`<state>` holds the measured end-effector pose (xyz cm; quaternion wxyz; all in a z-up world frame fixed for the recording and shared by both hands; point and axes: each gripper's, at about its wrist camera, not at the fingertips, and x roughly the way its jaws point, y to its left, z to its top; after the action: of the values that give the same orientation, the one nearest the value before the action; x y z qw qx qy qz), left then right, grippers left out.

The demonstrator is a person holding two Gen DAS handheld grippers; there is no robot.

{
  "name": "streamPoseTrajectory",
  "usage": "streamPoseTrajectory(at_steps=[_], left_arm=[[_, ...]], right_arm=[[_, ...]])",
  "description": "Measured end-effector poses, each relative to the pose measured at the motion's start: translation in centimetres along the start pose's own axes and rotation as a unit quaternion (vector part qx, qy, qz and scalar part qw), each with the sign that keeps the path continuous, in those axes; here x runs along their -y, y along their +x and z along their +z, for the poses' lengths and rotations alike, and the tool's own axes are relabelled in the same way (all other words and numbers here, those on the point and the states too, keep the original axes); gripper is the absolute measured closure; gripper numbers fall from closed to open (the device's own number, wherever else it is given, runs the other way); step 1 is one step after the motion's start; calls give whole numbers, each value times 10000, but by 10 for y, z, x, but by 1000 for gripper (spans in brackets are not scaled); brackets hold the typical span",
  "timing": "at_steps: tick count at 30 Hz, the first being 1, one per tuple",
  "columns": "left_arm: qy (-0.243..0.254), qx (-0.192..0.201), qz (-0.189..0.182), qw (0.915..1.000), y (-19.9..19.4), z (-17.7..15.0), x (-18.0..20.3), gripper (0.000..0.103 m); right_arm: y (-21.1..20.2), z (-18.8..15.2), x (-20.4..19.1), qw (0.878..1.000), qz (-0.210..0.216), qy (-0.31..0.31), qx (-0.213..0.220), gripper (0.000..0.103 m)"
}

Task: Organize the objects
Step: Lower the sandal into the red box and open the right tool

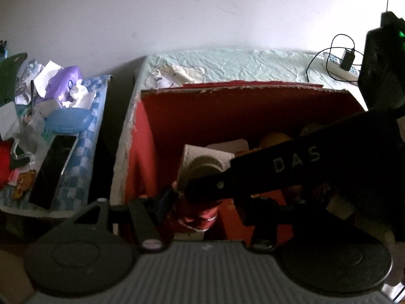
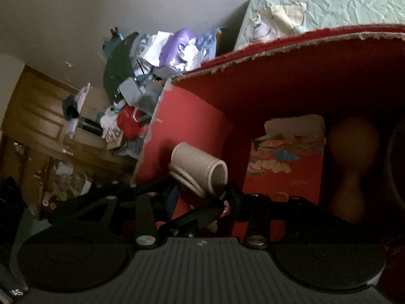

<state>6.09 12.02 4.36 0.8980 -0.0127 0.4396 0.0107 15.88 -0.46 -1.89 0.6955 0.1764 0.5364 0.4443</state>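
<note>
While both grippers crowd its near edge, red box (image 2: 202, 116) holds pale roll (image 2: 200, 169), patterned carton (image 2: 286, 162); left gripper (image 1: 200, 207) clamps red-white item (image 1: 200, 217); right gripper (image 2: 202, 202) state cannot be told; far half open.

right gripper (image 1: 202, 190) hiding box contents (image 1: 273, 139)

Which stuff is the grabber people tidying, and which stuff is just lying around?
Part of the job:
- red box
- beige roll lying inside it
- red patterned packet standing inside it
- left gripper and right gripper, both down in the box

Just lying about:
- cluttered pile beside the box
- charger and cable on the pale green cover
</note>
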Motion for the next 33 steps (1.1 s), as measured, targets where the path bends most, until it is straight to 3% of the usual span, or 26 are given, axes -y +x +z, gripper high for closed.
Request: streamPoseTrajectory(at_steps=[9, 21, 33], left_arm=[[-191, 27, 1, 9998, 0, 4, -4, 53], [-250, 23, 46, 9997, 3, 5, -3, 50], [-263, -164, 126, 9994, 16, 16, 5, 41]], right_arm=[[-8, 3, 12, 9982, 269, 385, 377, 57], [-11, 3, 20, 9957, 184, 725, 553, 60], [-14, 0, 26, 9922, 14, 1005, 740, 59]])
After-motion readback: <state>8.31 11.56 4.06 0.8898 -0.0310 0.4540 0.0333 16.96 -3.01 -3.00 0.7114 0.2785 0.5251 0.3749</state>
